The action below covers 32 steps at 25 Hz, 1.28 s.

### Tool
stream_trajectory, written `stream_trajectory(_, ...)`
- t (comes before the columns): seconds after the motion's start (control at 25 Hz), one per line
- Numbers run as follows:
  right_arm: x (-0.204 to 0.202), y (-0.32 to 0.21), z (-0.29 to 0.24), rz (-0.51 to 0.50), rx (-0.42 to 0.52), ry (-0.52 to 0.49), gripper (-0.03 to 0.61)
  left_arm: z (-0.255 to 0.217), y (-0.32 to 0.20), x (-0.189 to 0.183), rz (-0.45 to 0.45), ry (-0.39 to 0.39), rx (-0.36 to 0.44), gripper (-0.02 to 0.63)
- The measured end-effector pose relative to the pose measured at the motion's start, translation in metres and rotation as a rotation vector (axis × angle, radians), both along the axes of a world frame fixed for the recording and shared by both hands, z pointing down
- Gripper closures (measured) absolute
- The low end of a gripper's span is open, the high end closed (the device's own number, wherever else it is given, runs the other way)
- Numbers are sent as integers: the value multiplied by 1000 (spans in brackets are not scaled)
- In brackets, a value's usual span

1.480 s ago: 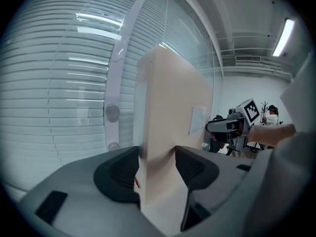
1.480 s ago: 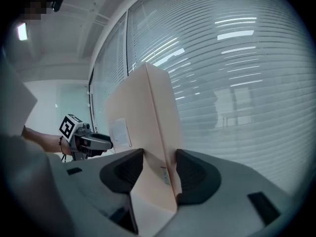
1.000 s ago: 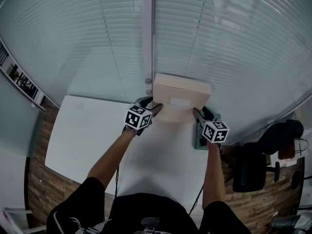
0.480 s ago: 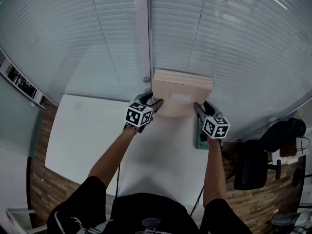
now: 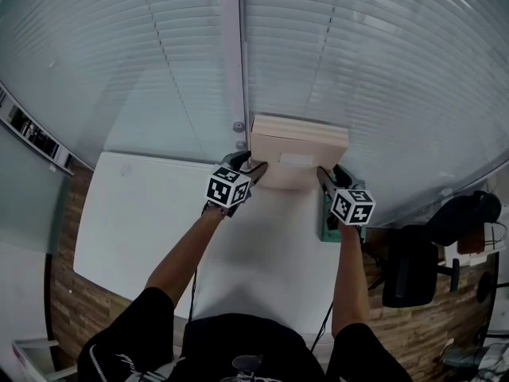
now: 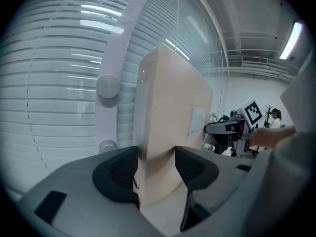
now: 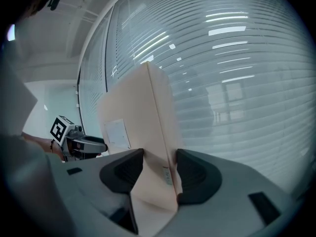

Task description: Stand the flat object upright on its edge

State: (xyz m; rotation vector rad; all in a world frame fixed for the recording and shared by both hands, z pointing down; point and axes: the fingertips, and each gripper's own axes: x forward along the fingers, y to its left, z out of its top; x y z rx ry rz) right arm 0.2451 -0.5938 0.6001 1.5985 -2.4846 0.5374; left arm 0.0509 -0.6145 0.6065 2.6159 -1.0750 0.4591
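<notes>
One flat beige cardboard box (image 5: 298, 151) is held upright on edge at the far side of the white surface (image 5: 135, 221), close before the slatted window blinds (image 5: 374, 62). There are two grippers. The left gripper (image 6: 155, 164) has its fingers clenched on the box's left end, and the right gripper (image 7: 160, 169) grips the right end. One white label (image 5: 294, 162) faces the person. One dark chair (image 5: 413, 273) sits to the right.

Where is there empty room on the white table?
Bare: the table left of the left arm, and the strip between it and the right arm. Crowded: by the blinds, where the left claw and right claw grip the box.
</notes>
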Motion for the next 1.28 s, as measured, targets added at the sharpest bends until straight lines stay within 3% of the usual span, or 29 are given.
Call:
stream_trajectory(0.36, 1, 1, 18, 2, -38, -6, 353, 15, 0, 1, -1, -17, -29, 374)
stream_trajectory(0.88, 3, 8, 21, -2, -47, 2, 353, 16, 3, -2, 7, 28, -58, 374)
stream_trajectory(1.28, 9, 53, 10, 39, -44, -16, 353, -1, 40, -20, -17, 33, -46, 374)
